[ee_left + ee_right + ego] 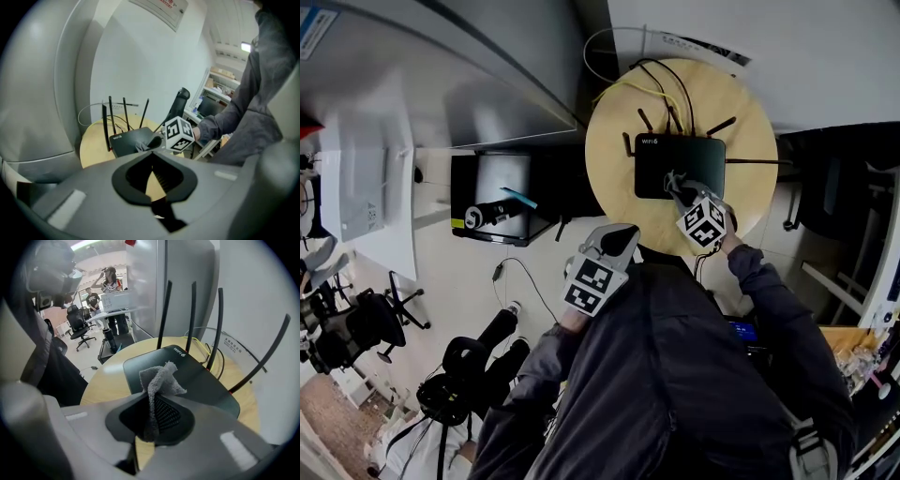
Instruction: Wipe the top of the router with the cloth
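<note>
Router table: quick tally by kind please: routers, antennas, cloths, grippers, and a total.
Router: 1
Antennas: 4
Cloth: 1
Grippers: 2, the right gripper shut on the Cloth, the left gripper shut and empty
Total: 8

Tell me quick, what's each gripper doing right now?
Left gripper: closed, empty.
Right gripper: closed on the cloth.
</note>
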A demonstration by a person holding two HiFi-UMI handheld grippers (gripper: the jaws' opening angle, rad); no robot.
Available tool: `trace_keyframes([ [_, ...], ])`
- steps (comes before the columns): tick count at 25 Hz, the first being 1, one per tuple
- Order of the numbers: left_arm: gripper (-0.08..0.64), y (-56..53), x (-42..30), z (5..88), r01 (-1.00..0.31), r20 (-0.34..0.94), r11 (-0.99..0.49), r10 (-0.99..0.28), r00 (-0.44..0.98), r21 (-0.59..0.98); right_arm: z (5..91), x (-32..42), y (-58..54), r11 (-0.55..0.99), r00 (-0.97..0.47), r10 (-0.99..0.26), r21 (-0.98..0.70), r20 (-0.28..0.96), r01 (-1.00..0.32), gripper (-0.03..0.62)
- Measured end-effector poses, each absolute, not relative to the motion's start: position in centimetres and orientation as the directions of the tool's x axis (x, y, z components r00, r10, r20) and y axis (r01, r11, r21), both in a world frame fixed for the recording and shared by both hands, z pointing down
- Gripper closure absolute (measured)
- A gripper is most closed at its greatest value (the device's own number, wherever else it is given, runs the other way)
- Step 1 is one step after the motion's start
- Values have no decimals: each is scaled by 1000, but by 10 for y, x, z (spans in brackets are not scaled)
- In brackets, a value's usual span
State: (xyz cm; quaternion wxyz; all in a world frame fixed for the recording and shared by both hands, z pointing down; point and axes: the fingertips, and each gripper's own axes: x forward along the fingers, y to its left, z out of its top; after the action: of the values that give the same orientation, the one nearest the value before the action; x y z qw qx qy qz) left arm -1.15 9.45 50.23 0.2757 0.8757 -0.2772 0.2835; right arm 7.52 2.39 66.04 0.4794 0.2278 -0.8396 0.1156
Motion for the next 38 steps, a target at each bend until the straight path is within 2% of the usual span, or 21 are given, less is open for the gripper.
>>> trace_keyframes([
  [7,560,92,-8,503,-637,653,-699,-322,686,326,659,75,33,866,-464,-257,-11,848,-500,565],
  [10,560,90,-6,502,-633,652,-705,-321,686,319,649,88,7,830,-477,-303,-17,825,-557,565],
  [14,560,91,-7,503,-633,655,-704,-317,686,323,644,112,-50,776,-425,-377,30,823,-629,563],
  [21,560,93,-7,503,-639,659,-700,-320,681,320,661,133,-99,763,-331,-407,118,852,-635,565],
  [38,560,91,-7,505,-623,655,-710,-304,692,328,660,122,1,823,-360,-345,94,867,-561,565],
])
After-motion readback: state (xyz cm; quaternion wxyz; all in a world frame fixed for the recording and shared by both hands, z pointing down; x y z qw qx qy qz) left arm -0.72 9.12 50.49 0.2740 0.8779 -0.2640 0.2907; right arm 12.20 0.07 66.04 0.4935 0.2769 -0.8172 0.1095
